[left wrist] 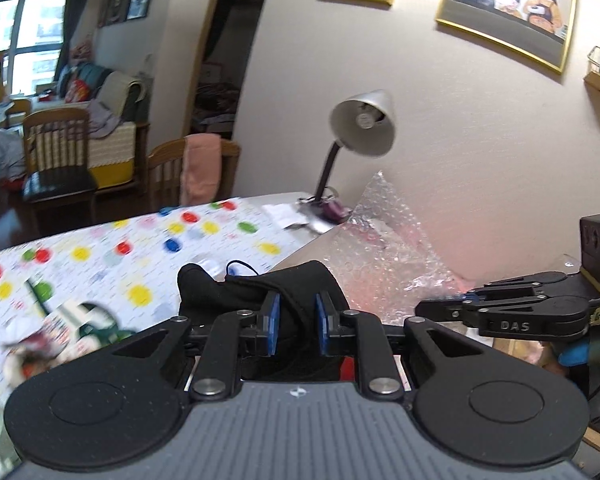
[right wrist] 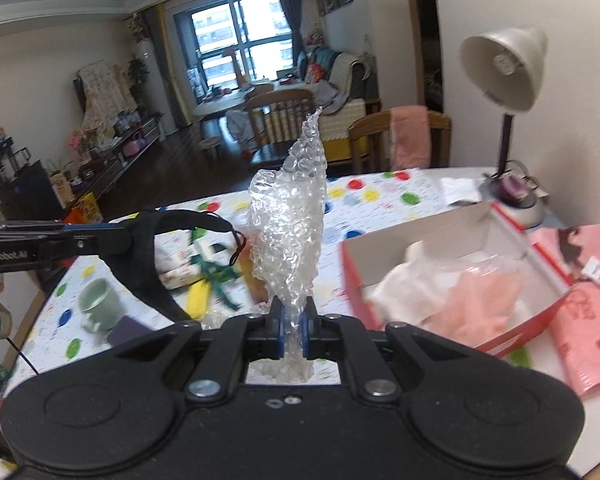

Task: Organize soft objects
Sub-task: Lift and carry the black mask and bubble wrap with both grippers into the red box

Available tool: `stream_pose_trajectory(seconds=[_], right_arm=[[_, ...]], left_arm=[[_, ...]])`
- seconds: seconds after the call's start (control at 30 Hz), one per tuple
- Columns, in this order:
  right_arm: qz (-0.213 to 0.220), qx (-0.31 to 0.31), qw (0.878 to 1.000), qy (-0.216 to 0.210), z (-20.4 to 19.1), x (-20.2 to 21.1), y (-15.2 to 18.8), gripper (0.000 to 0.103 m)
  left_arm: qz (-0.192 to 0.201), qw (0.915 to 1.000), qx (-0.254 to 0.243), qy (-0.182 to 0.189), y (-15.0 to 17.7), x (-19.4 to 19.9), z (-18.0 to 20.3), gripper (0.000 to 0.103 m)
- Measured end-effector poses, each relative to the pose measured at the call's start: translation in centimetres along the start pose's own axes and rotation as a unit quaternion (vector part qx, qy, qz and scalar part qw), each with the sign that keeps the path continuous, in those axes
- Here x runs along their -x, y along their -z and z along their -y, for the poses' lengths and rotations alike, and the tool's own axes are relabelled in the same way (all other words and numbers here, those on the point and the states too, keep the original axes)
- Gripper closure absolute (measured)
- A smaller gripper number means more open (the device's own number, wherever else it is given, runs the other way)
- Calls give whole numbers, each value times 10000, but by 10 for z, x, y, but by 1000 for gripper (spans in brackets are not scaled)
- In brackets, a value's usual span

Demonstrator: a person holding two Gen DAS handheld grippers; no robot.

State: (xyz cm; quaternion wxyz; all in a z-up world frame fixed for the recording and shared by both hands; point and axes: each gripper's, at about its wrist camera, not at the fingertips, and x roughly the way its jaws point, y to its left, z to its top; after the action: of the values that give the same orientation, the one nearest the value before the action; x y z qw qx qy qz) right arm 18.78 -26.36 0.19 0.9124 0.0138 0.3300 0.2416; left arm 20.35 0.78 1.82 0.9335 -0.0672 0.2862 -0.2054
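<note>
In the left wrist view my left gripper [left wrist: 297, 320] is shut on a black cloth mask [left wrist: 256, 284] with a thin cord, held above the table. From the right, my right gripper [left wrist: 422, 309] reaches in with a sheet of clear bubble wrap [left wrist: 384, 240]. In the right wrist view my right gripper [right wrist: 294, 328] is shut on the bubble wrap [right wrist: 290, 216], which stands up crumpled between the blue pads. My left gripper [right wrist: 118, 236] shows at the left with the black mask [right wrist: 148, 260] hanging from it. An open red-sided box [right wrist: 440, 228] to the right holds white and pink soft items.
The table wears a polka-dot cloth [right wrist: 380, 196]. On it are a green mug [right wrist: 98, 300], a pink package [right wrist: 580, 320] at the right, and a yellow and green item [right wrist: 208, 276]. A desk lamp [right wrist: 504, 68] stands at the back right. Chairs stand beyond the table.
</note>
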Motion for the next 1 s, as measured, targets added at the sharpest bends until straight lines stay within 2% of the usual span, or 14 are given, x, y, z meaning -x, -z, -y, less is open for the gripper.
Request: stream_pose_trajectory(seconds=[0.27,0.5,0.8,1.0], right_arm=[[116,-27,9993,348,57,-7,-12,97],[64,101,9970,761,104,-18,-23,97],[-45,189,9928,1184,152,-17,-36,96],[-217,224,9897,1396,173,-25,-41,96]], left_arm=[[30,9990,-337,282,-32,-50,46,84],[131,9974,-637,317,-57,-92,74,84],[110,9970,-635,435,-81,-138,92,84],[-35,9962,-669,548,-82,-171,102,84]])
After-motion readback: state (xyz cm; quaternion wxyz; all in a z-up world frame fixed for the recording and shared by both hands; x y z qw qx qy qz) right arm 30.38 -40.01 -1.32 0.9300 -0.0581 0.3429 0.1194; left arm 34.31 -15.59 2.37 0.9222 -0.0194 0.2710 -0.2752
